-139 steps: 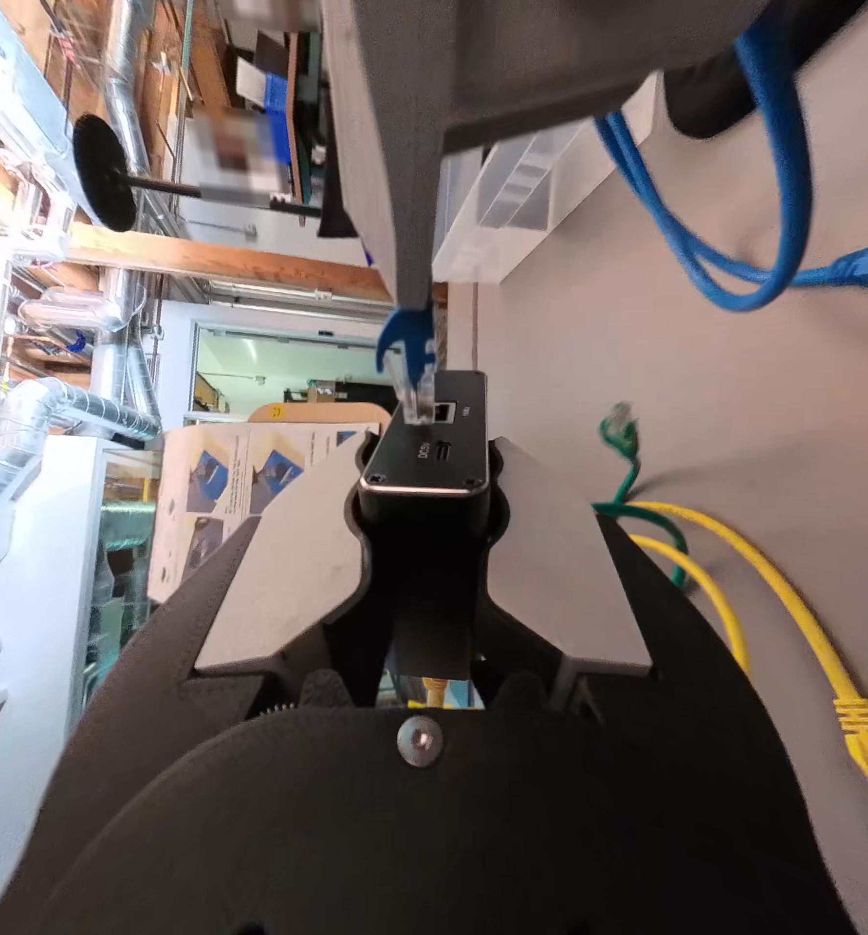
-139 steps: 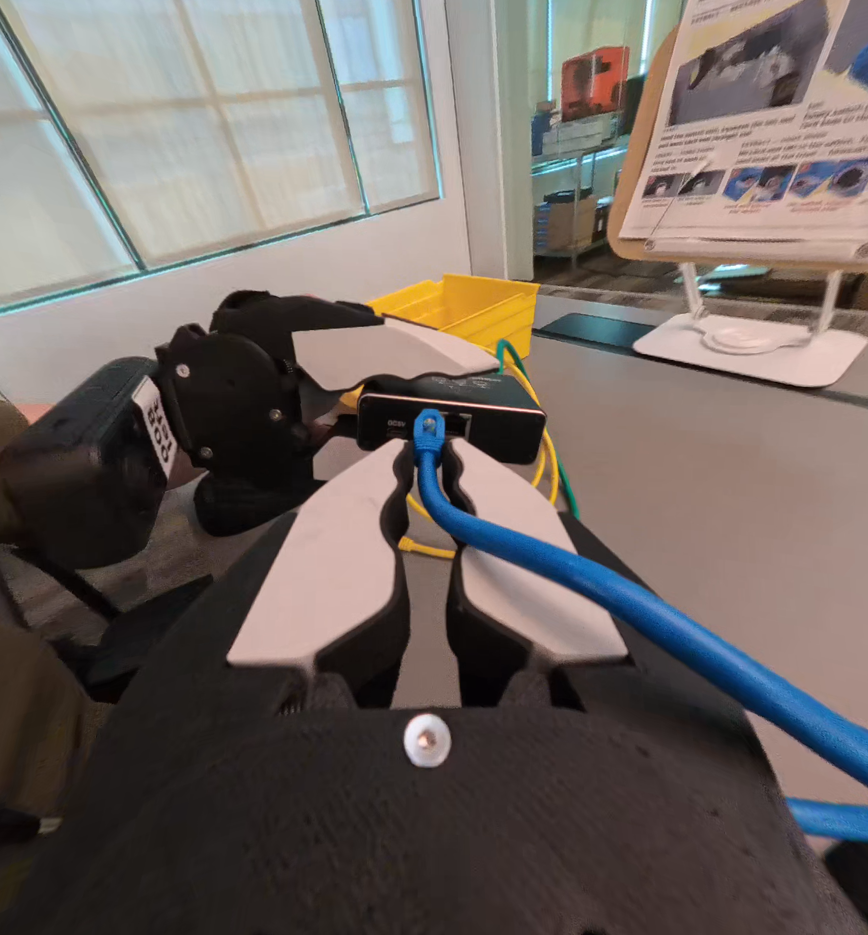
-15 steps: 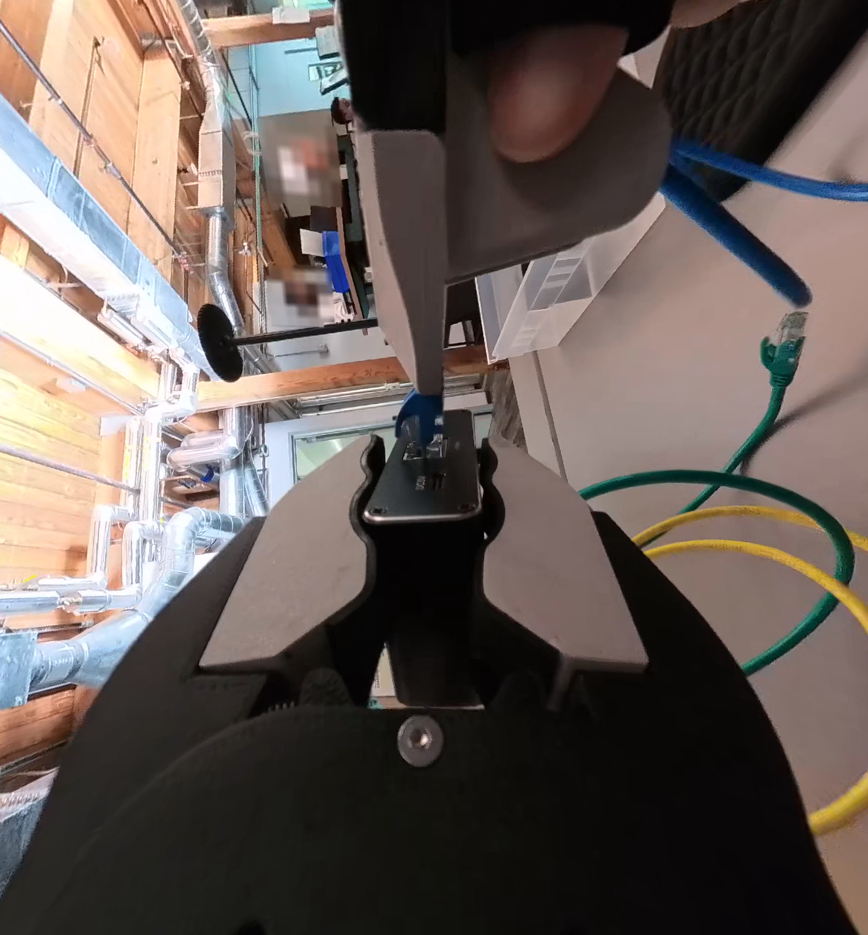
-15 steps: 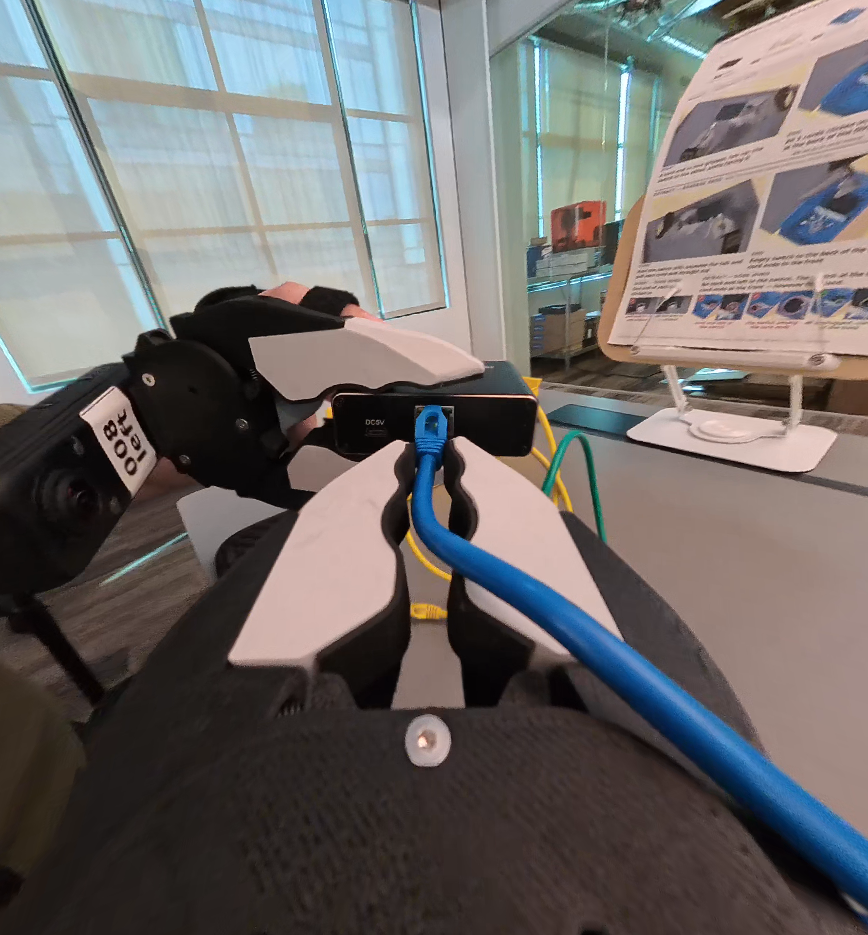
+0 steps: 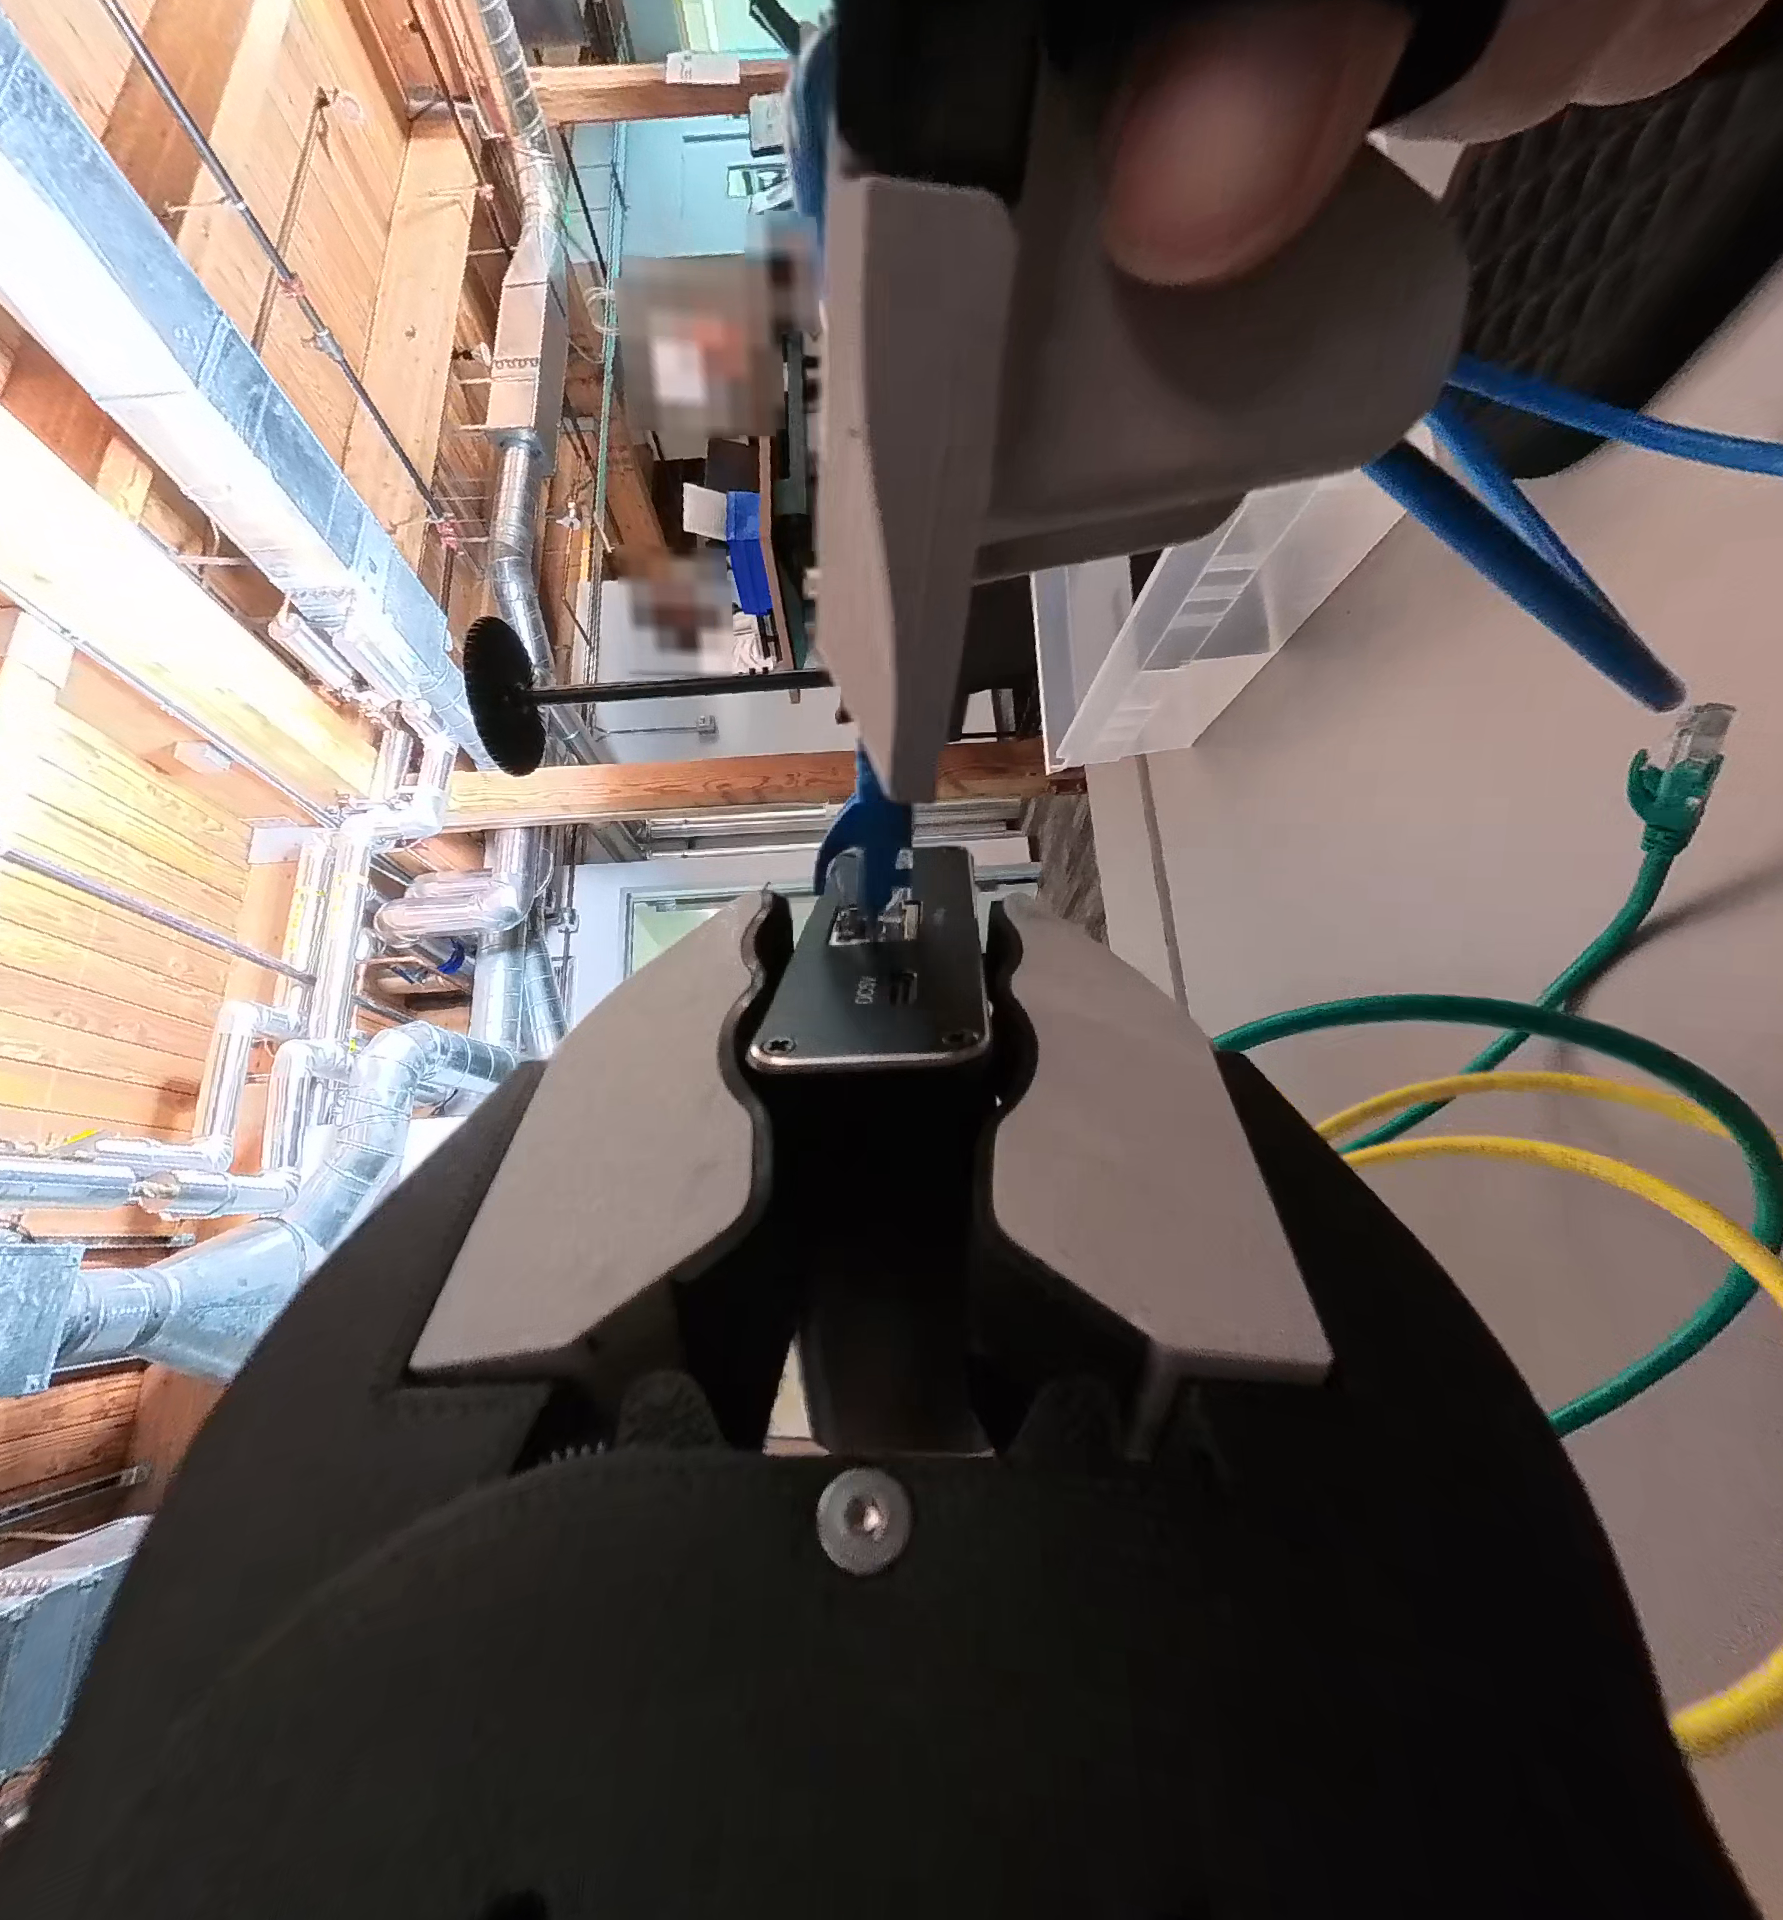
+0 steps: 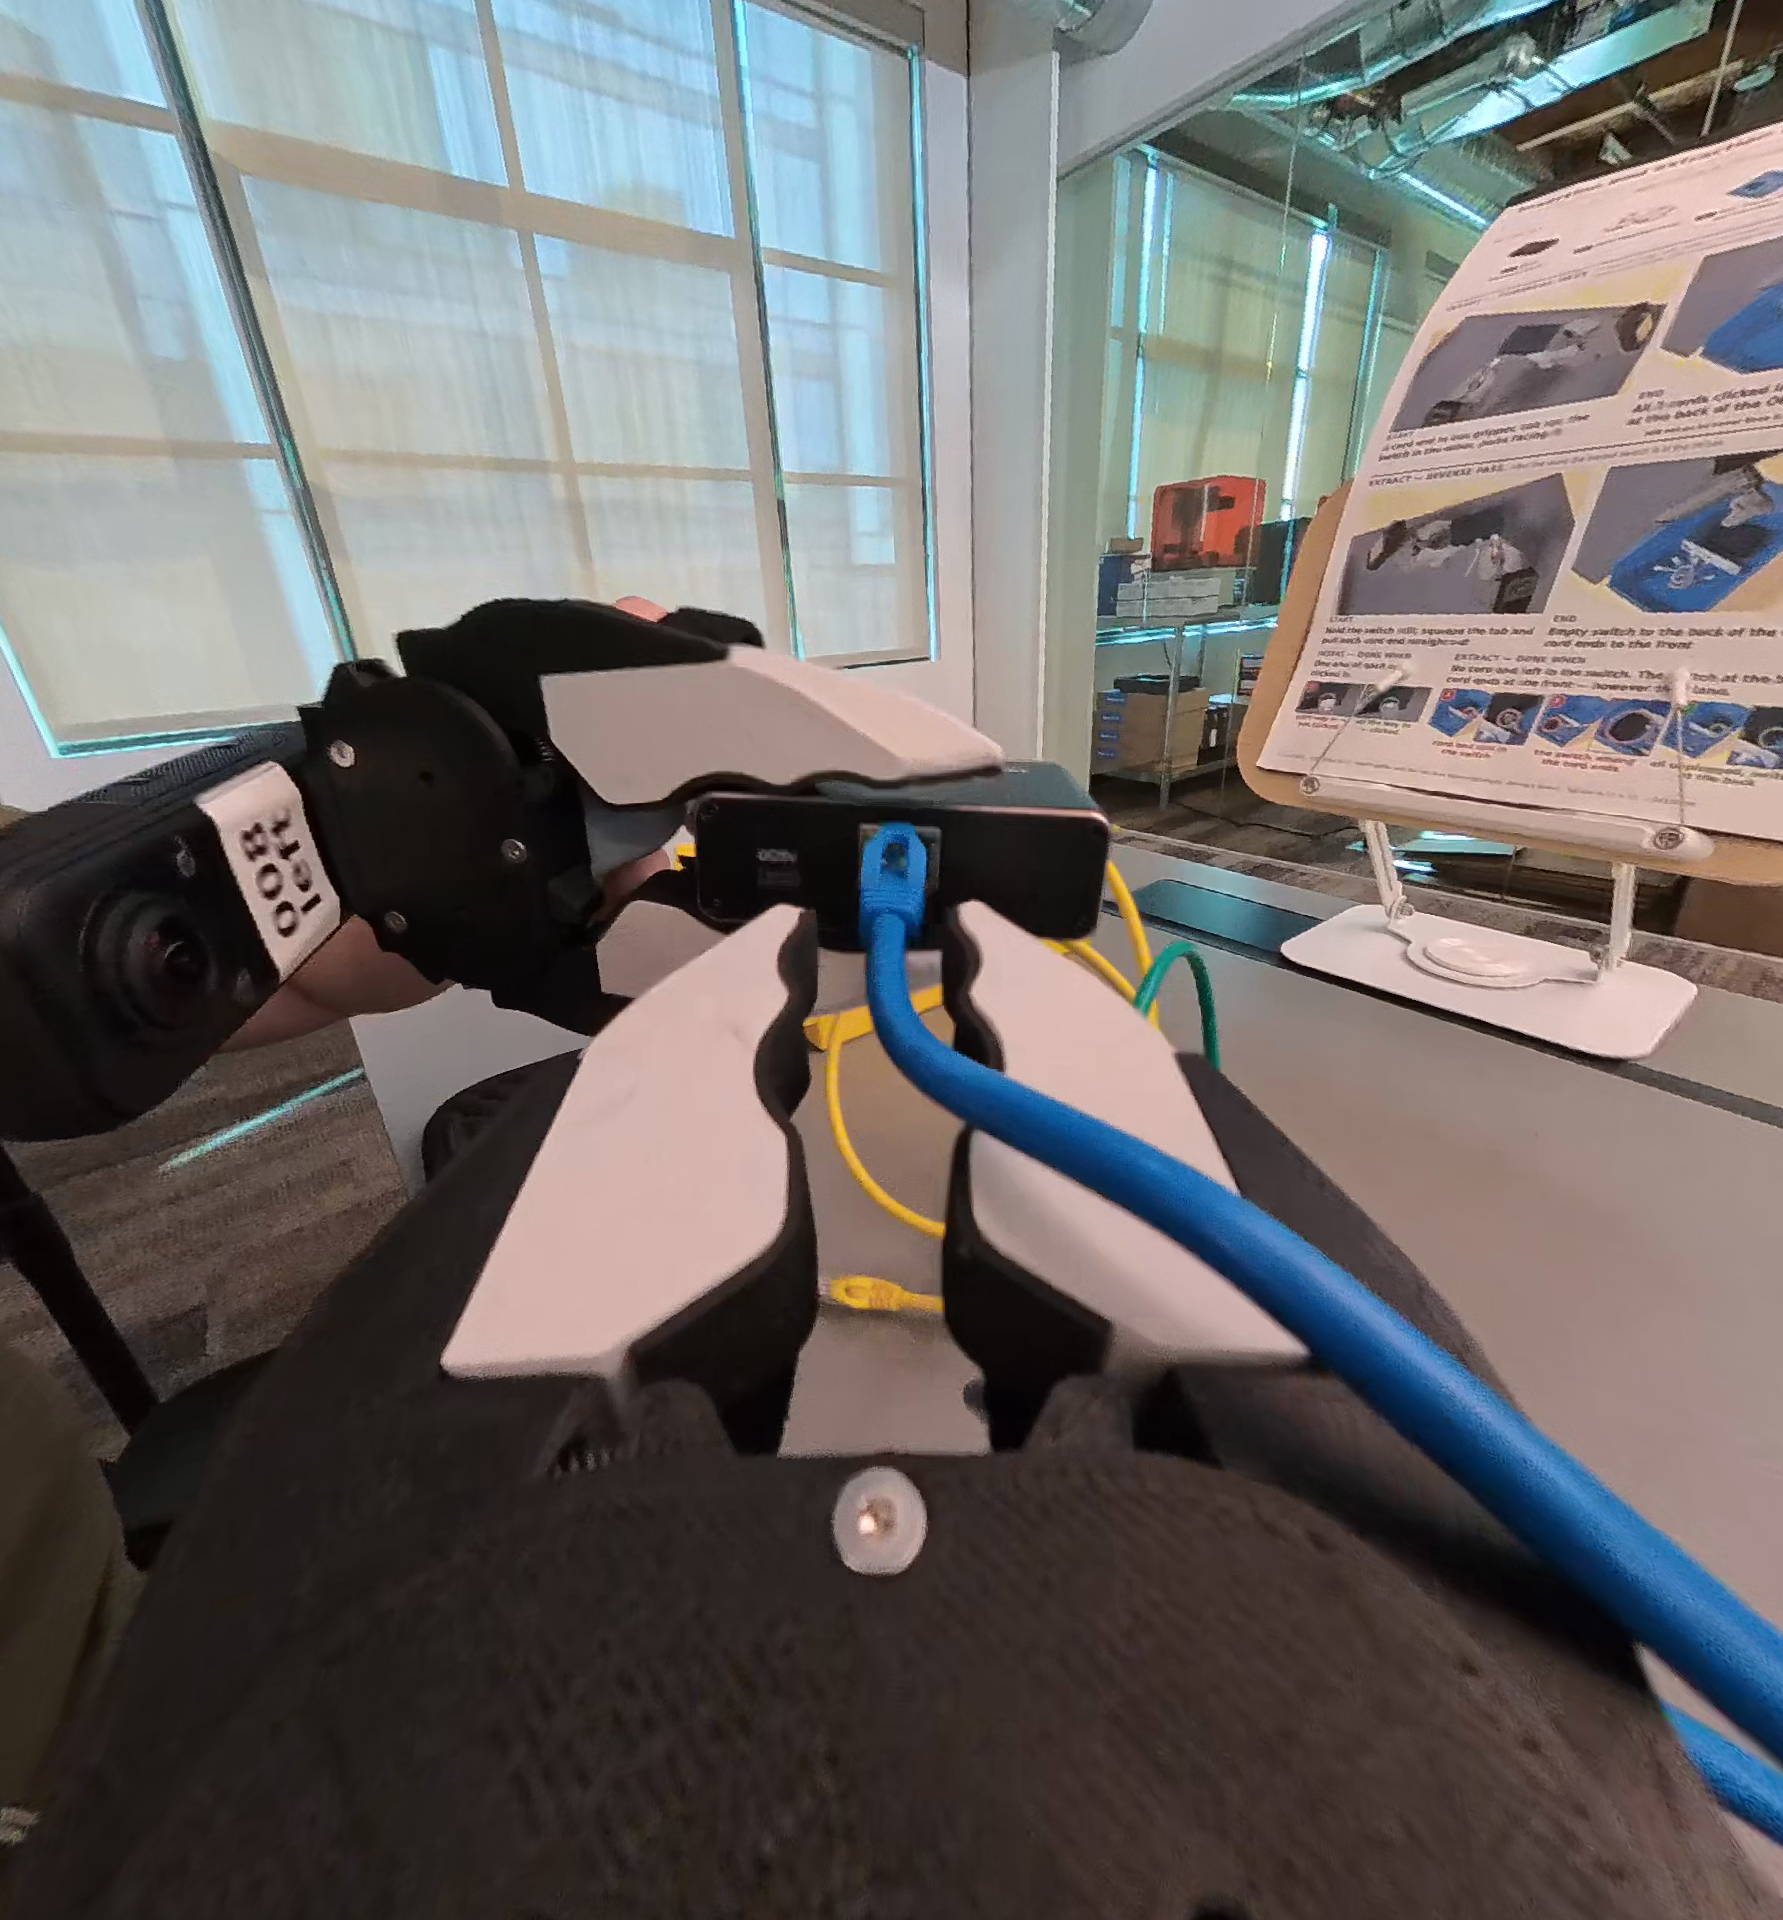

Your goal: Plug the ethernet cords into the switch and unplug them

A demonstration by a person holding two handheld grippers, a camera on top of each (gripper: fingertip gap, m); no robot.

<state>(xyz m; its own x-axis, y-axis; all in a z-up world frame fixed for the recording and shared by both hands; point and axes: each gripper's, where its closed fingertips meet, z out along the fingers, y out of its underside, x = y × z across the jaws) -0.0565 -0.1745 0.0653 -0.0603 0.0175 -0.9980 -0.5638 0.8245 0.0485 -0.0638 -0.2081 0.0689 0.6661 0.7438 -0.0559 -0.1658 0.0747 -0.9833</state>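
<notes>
My left gripper (image 5: 882, 925) is shut on the black switch (image 5: 866, 1013) and holds it above the table, port face towards my right gripper. The switch also shows in the right wrist view (image 6: 1012, 862). The blue cord's plug (image 6: 892, 868) sits in a port on that face. My right gripper (image 6: 882, 920) is slightly open just in front of the switch. The blue cord (image 6: 1178, 1164) runs between its fingers without being pinched. In the left wrist view the right gripper's finger (image 5: 897, 582) reaches down to the plug (image 5: 866, 862).
A green cord (image 5: 1656, 842) and a yellow cord (image 5: 1697, 1247) lie loose on the grey table (image 6: 1489, 1299). A yellow plug (image 6: 866, 1294) lies below my right gripper. An instruction sheet on a white stand (image 6: 1469, 966) is at the right. A clear bin (image 5: 1178, 644) stands farther back. My left and right fingertips are right by each other.
The blue plug, outside the port 4.6 s ago, now sits in it. Over the last half second my right fingers have spread apart off the cord. The left gripper still holds the switch.
</notes>
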